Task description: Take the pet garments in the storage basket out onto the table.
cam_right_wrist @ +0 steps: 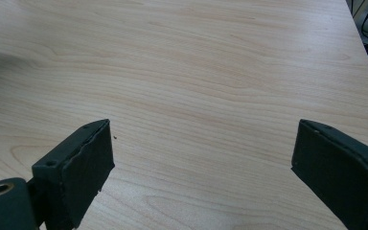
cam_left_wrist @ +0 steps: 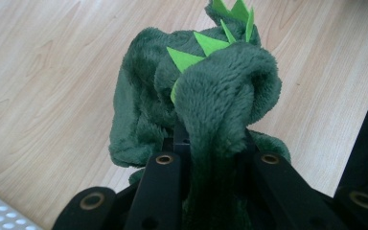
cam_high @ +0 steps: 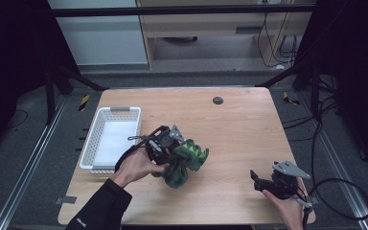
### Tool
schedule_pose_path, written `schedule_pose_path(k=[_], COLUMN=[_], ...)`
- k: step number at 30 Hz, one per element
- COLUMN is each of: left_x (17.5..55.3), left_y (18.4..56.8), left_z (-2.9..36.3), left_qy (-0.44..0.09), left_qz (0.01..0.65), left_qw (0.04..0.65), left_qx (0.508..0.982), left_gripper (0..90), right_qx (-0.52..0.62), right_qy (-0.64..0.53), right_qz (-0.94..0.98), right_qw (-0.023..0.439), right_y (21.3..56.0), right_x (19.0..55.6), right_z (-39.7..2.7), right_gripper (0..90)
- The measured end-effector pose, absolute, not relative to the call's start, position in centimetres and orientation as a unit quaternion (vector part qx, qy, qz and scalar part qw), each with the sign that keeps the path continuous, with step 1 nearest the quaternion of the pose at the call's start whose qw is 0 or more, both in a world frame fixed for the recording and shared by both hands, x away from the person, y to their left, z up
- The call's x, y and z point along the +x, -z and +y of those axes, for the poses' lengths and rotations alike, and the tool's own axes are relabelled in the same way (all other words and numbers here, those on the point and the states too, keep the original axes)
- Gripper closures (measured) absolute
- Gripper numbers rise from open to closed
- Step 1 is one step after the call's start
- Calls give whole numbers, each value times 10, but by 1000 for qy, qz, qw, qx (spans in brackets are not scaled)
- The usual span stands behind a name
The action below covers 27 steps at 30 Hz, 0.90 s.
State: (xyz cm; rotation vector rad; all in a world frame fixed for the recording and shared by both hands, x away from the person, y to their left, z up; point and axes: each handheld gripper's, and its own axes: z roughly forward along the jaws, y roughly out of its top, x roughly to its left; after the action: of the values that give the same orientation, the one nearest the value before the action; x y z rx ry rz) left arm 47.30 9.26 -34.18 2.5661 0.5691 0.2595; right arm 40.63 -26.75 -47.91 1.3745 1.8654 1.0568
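Note:
A dark green plush cloth with bright green felt spikes (cam_high: 184,160) lies bunched on the wooden table, left of centre. My left gripper (cam_high: 168,146) is at its left side, shut on a fold of the plush. In the left gripper view the green plush (cam_left_wrist: 220,100) bulges up between the two black jaws, its spikes pointing away. My right gripper (cam_high: 260,180) rests low at the table's front right, held by a hand. In the right gripper view its fingers (cam_right_wrist: 84,163) stand wide apart, open, over bare wood with nothing between them.
A white perforated basket (cam_high: 109,139) stands at the table's left edge, just left of my left hand. A small dark round cap (cam_high: 217,100) sits near the far edge. Black cables (cam_high: 335,191) trail off the right side. Dark frame legs flank the table.

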Motion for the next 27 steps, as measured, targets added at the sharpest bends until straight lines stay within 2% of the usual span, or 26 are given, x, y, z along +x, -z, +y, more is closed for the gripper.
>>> schedule_pose_path(k=[27], left_x=[484], left_y=[381], left_z=[63], left_qy=[-69], left_qz=[205], left_qw=[233], left_qx=[948], left_gripper=[789], right_qx=[514], right_qy=[-396], right_qz=[700], right_qw=[298], right_y=[479], right_x=[406], right_z=[-268], right_gripper=[73])
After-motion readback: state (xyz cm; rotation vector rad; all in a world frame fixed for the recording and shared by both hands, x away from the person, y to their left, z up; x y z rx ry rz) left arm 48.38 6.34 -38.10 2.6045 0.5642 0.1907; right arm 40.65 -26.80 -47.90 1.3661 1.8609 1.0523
